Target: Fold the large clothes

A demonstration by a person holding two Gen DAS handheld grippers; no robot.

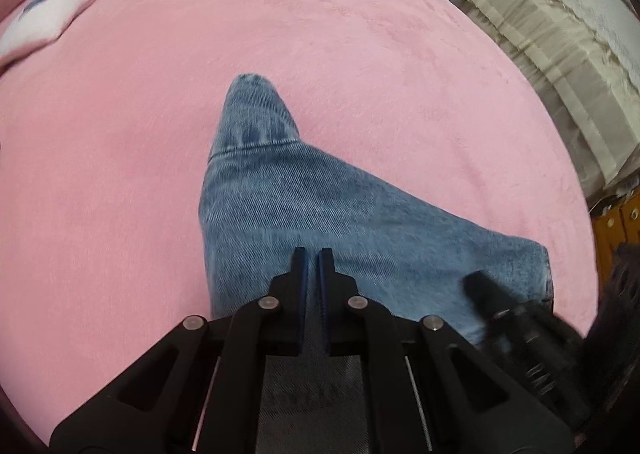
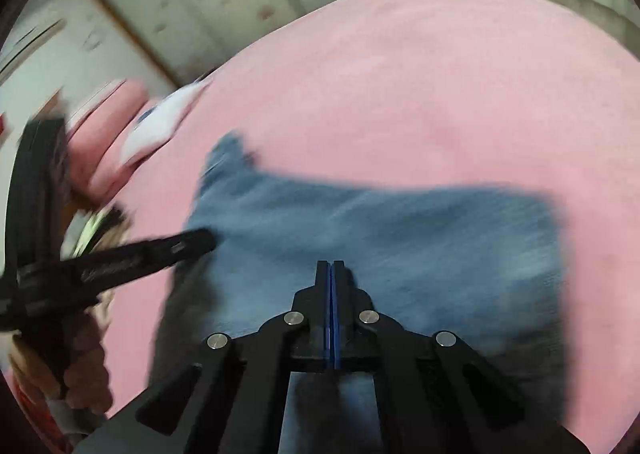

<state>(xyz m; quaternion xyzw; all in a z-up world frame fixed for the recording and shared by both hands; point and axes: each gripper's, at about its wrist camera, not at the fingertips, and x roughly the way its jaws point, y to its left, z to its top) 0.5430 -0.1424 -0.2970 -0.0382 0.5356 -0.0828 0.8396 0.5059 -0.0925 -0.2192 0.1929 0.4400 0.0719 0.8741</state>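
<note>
Blue jeans [image 1: 320, 206] lie on a pink blanket [image 1: 360, 34], one narrow hemmed end pointing away from me. My left gripper [image 1: 313, 252] sits over the middle of the denim, its jaws closed to a thin slit with denim in it, and more cloth runs back under its body. From the right wrist view, which is blurred, the left gripper [image 2: 204, 238] touches the left edge of the jeans [image 2: 380, 238]. My right gripper [image 2: 330, 263] hangs over the denim with its pads pressed together and no cloth visible between them. In the left wrist view the right gripper [image 1: 476, 278] shows near the jeans' right corner.
A white cloth with blue marks [image 1: 48, 10] lies at the blanket's far left, also seen as the white cloth [image 2: 160, 126]. Beige bedding [image 1: 540, 34] runs along the right side, with wooden furniture [image 1: 616, 222] below it. A hand [image 2: 88, 366] holds the left gripper.
</note>
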